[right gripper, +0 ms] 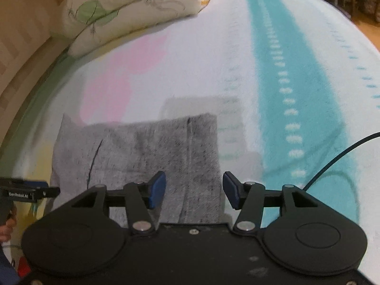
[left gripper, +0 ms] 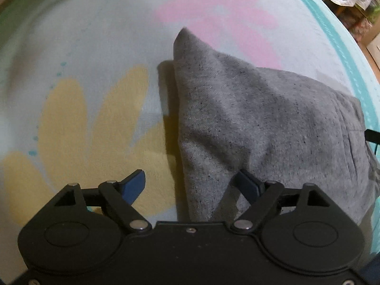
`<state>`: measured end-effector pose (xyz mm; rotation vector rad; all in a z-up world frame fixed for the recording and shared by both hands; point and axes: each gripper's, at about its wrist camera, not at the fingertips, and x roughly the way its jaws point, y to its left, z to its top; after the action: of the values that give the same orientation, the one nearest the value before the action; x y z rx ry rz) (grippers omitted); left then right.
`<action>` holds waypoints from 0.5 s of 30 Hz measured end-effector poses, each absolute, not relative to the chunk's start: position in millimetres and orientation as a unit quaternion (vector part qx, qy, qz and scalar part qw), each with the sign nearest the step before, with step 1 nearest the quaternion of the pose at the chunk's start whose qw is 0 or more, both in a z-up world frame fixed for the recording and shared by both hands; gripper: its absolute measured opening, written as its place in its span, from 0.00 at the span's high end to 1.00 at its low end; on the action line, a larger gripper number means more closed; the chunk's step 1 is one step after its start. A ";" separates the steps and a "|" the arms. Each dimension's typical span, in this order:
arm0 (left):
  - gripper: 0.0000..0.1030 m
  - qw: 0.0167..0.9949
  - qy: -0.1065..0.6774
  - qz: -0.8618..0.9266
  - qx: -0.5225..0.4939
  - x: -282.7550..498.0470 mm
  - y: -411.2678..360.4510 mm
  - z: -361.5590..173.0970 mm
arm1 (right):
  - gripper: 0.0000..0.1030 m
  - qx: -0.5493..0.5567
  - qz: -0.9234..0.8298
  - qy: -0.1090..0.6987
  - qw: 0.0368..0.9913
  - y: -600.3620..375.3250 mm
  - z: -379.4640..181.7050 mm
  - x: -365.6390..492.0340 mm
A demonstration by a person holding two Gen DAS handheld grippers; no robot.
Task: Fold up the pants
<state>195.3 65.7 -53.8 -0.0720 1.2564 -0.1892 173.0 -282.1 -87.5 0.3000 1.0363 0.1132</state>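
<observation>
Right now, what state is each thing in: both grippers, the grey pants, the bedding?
Left gripper: open, fingers astride a raised fold of the pants.
Right gripper: open, holding nothing, over the pants' edge.
Grey knit pants: folded into a compact stack, one corner peaked up.
Floral bedsheet: spread flat.
Leaf-print quilt: folded, at the bed's far end.
</observation>
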 end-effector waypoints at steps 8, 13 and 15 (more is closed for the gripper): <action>0.03 0.806 0.581 -0.102 -0.057 209.5 66.1 -61.8 | 0.40 0.168 0.080 0.512 0.839 -290.9 -107.7 184.0; 0.04 0.798 0.576 -0.162 -0.074 213.1 56.0 -60.1 | 0.41 0.199 0.132 0.509 0.827 -292.7 -109.2 185.7; 0.04 0.804 0.570 -0.162 -0.052 211.6 51.4 -62.5 | 0.41 0.200 0.141 0.505 0.828 -290.5 -107.8 186.9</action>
<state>211.6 51.4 -62.5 -0.1103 1.2213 -0.3480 186.9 -290.5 -107.8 0.4238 1.0728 0.2990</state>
